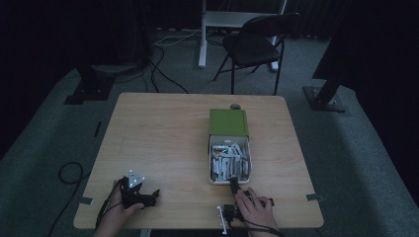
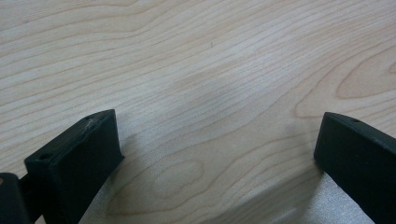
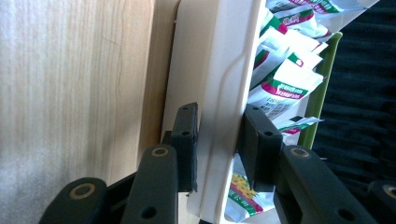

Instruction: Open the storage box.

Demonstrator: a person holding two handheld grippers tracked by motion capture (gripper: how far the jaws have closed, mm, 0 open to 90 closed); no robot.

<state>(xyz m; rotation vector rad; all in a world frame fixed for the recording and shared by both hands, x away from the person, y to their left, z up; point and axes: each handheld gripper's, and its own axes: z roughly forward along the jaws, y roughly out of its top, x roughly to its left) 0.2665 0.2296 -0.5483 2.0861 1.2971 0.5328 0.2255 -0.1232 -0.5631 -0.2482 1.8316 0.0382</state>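
Note:
A white tray (image 1: 210, 163) full of several red, green and white packets (image 1: 228, 160) sticks out of a green box sleeve (image 1: 228, 122) right of the table's centre. My right gripper (image 1: 233, 184) is at the tray's near wall. In the right gripper view the right gripper (image 3: 218, 126) is shut on that wall (image 3: 215, 70), one jaw outside and one inside among the packets (image 3: 285, 79). My left gripper (image 1: 150, 196) rests near the front left of the table. It stands open (image 2: 219, 135) over bare wood, holding nothing.
The wooden table (image 1: 158, 138) has a small dark object (image 1: 235, 106) at its far edge behind the green sleeve. Beyond the table stand a black folding chair (image 1: 257, 44) and a white desk leg (image 1: 202, 34). Cables (image 1: 163, 74) lie on the floor.

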